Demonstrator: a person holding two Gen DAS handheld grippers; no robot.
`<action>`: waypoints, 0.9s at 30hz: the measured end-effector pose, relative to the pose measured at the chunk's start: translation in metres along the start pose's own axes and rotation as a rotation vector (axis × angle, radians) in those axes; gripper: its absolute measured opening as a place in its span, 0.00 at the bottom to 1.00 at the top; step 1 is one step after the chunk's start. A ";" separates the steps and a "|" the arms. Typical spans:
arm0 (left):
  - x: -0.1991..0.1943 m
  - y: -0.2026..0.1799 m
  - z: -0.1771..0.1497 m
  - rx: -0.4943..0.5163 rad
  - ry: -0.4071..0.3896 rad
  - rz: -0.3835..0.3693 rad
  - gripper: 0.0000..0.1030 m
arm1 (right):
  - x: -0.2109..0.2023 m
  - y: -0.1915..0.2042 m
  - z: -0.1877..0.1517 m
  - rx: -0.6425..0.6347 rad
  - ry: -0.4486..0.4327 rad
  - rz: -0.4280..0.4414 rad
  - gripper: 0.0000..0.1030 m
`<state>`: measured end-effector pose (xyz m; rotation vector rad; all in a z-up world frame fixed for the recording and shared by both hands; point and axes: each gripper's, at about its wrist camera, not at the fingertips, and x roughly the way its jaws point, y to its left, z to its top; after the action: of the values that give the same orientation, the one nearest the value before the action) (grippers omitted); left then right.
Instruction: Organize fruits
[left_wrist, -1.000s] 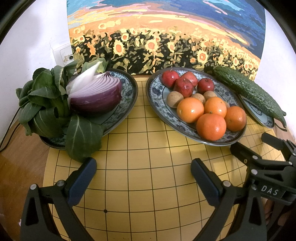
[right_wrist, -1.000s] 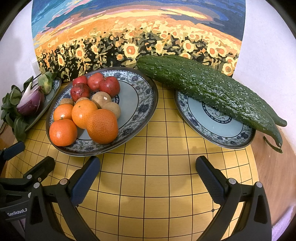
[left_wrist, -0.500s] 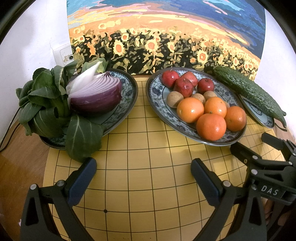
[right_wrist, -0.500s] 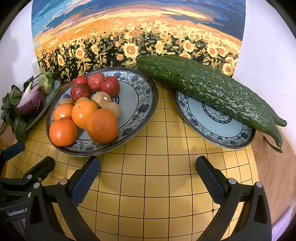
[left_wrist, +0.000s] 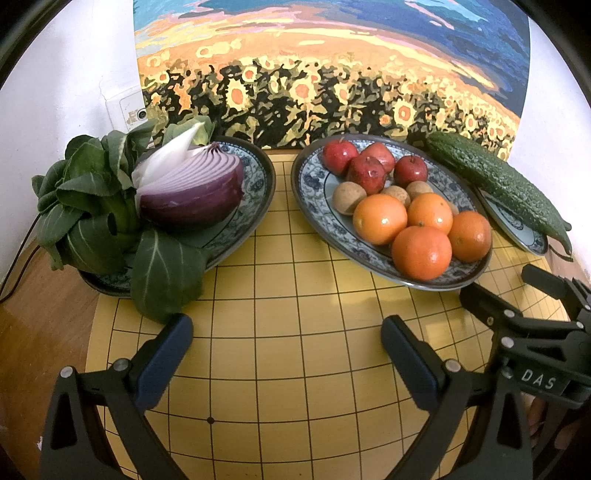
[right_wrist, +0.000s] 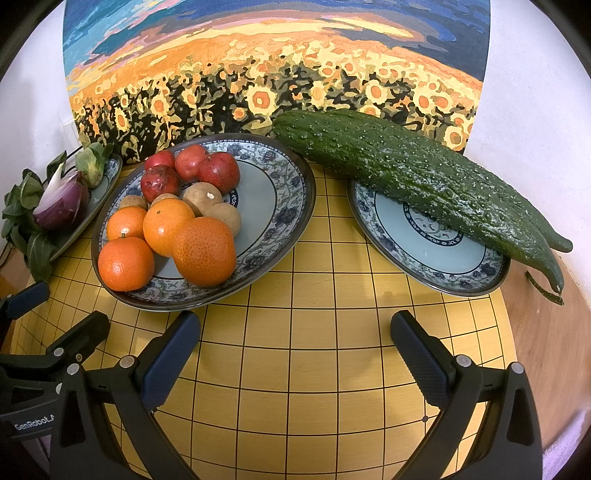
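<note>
A patterned blue plate in the middle holds several oranges, red apples and brown longans. My left gripper is open and empty over the yellow grid board, in front of the plates. My right gripper is open and empty, in front of the gap between the fruit plate and the right plate. Each gripper shows at the edge of the other's view.
A left plate holds a halved red onion and leafy greens. A long green cucumber lies across the right plate. A sunflower painting leans on the white wall behind. Wooden tabletop surrounds the board.
</note>
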<state>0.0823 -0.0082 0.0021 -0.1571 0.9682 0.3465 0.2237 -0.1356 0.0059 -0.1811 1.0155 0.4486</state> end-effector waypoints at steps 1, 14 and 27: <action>0.001 0.000 0.001 0.000 0.000 0.000 1.00 | 0.000 0.000 0.000 0.000 0.000 0.000 1.00; -0.001 0.000 -0.001 0.000 0.001 0.000 1.00 | 0.000 0.000 0.000 -0.001 0.000 0.000 1.00; 0.000 0.000 0.000 0.001 0.001 -0.001 1.00 | 0.000 0.000 0.000 0.000 0.000 0.000 1.00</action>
<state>0.0827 -0.0080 0.0021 -0.1571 0.9689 0.3456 0.2234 -0.1360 0.0062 -0.1811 1.0154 0.4484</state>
